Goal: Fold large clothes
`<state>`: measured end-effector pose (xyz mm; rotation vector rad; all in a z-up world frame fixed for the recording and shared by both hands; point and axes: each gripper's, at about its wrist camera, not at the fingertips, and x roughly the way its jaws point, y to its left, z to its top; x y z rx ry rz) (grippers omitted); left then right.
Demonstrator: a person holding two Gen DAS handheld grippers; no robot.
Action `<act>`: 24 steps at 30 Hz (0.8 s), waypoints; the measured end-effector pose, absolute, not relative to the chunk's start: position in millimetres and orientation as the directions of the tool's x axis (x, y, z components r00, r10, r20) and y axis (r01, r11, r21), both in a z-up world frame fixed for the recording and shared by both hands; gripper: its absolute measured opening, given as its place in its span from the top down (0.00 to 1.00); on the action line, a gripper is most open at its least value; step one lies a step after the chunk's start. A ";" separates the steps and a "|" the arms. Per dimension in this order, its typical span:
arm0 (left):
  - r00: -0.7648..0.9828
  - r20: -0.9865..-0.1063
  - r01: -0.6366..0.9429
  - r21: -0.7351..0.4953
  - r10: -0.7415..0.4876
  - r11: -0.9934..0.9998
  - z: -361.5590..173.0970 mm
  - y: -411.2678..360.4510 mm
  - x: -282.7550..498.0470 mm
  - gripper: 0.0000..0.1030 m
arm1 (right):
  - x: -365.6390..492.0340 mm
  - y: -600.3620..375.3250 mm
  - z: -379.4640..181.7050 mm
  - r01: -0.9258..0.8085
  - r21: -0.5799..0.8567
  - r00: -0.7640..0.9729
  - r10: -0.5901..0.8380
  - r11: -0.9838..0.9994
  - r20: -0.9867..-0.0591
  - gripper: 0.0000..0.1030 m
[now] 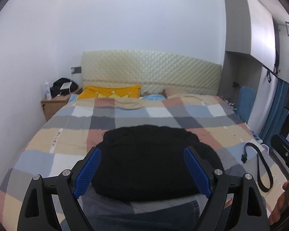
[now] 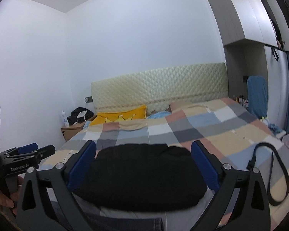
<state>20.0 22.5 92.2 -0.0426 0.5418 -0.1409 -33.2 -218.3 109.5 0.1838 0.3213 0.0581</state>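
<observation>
A black garment (image 1: 144, 157) lies folded in a compact pile on the checked bedspread (image 1: 67, 144), near the bed's front edge. It also shows in the right wrist view (image 2: 142, 173). My left gripper (image 1: 142, 154) is open and empty, held above and just in front of the pile, its blue pads (image 1: 86, 173) wide apart. My right gripper (image 2: 143, 150) is open and empty too, hovering in front of the pile. The left gripper shows at the left edge of the right wrist view (image 2: 27, 152).
A black strap (image 1: 260, 167) lies looped on the bed to the right of the garment. A yellow pillow (image 1: 111, 92) and a quilted headboard (image 1: 150, 73) are at the far end. A wooden nightstand (image 1: 54, 105) stands at far left. Blue jeans (image 1: 144, 217) lie below the grippers.
</observation>
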 end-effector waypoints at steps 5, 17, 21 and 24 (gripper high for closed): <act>0.834 -0.545 0.074 -0.055 -0.092 0.996 74.1 31.5 12.4 0.15 | -42.7 -215.4 92.5 -0.021 0.153 0.931 0.075 0.988 -0.357 0.00; 0.810 -0.585 0.021 -0.044 -0.043 0.999 50.3 40.9 -0.9 0.15 | -54.1 -219.3 52.9 0.021 0.146 0.876 0.052 0.989 -0.479 0.00; 0.801 -0.598 0.033 -0.030 -0.044 0.999 45.1 38.4 -1.1 0.15 | -53.5 -219.4 43.2 0.026 0.153 0.862 0.055 0.988 -0.504 0.00; 0.782 -0.620 0.043 -0.046 -0.062 0.998 39.6 38.7 1.8 0.15 | -53.7 -218.0 38.3 0.025 0.154 0.856 0.059 0.988 -0.514 0.00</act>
